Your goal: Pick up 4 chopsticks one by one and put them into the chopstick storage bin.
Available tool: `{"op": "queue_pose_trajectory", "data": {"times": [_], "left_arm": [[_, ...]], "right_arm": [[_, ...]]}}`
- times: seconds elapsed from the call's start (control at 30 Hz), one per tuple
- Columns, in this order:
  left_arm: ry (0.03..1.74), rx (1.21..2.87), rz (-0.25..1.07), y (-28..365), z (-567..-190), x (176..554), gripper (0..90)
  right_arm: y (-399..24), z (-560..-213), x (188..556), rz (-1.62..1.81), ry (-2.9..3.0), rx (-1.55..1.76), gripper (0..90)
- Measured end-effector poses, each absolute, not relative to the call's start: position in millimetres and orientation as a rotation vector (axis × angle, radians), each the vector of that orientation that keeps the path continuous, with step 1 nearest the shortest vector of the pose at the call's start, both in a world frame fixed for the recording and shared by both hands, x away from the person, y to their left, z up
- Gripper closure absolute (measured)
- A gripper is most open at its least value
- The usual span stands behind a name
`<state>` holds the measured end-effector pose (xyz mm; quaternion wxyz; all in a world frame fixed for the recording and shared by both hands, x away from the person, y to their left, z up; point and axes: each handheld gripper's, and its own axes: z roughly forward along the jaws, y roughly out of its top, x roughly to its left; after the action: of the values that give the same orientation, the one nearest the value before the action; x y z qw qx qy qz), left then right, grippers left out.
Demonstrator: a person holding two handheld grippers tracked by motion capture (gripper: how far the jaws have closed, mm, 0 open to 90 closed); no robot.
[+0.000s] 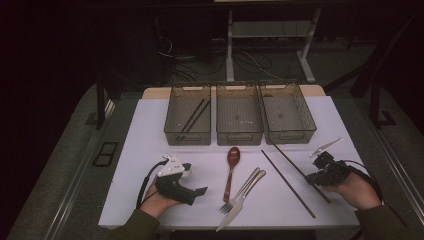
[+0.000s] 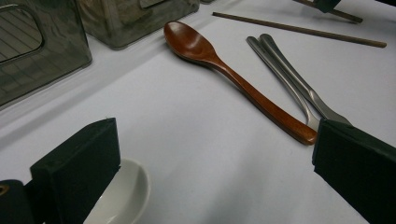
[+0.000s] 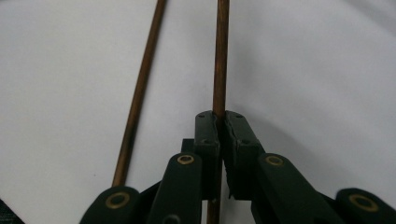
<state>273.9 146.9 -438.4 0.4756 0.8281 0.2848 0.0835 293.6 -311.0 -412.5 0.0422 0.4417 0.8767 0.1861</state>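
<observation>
My right gripper (image 1: 312,178) sits at the table's right side, shut on a thin brown chopstick (image 3: 220,65) that runs straight out between its pads. A second chopstick (image 3: 139,93) lies on the white surface just to one side, apart from the jaws. Both sticks (image 1: 290,185) lie slanted on the table in the high view. My left gripper (image 2: 215,177) rests at the front left, open, with nothing between its pads (image 2: 77,170). A small white dish (image 2: 122,193) lies partly under its left jaw. Beyond it lies a wooden spoon (image 2: 233,74).
A fork and a knife (image 1: 245,192) lie side by side right of the wooden spoon (image 1: 231,170). Three clear bins (image 1: 239,117) stand in a row at the back; the left bin (image 1: 172,127) holds dark chopsticks. A person's hands hold both grippers near the front edge.
</observation>
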Motion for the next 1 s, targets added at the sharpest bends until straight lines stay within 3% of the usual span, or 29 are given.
{"op": "queue_pose_trajectory", "data": {"times": [1.0], "left_arm": [[0.697, 2.02, 0.211, 149, -438, 274, 0.0]], "right_arm": [[-316, -395, 301, 1.188, 2.436, 1.213, 83.8]]}}
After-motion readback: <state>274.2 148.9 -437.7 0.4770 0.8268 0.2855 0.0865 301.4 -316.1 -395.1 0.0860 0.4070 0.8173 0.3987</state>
